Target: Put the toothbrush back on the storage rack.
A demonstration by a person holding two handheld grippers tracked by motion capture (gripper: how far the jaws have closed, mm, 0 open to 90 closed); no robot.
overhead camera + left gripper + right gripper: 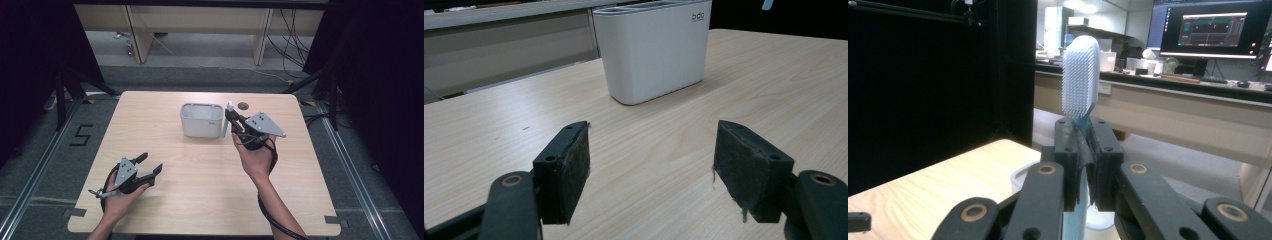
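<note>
Wooden table (200, 175), white holder (201, 120) at the far middle. Right tongs (231, 118) clamp a toothbrush (1081, 75) upright just beside the holder's right wall, bristle head above the jaws. Likely light, stiff, slick plastic, so gripping the handle below the head suits it. Left tongs (150, 166) gape wide, empty, well short of the holder.

The toothbrush (227, 121) stands just right of the holder (201, 120) (mid-table (200, 200), toward the far edge).

We see the table (200, 165) evenly lit from above with soft shadows; dark curtains (30, 50) flank it; all views look slightly blurred.
</note>
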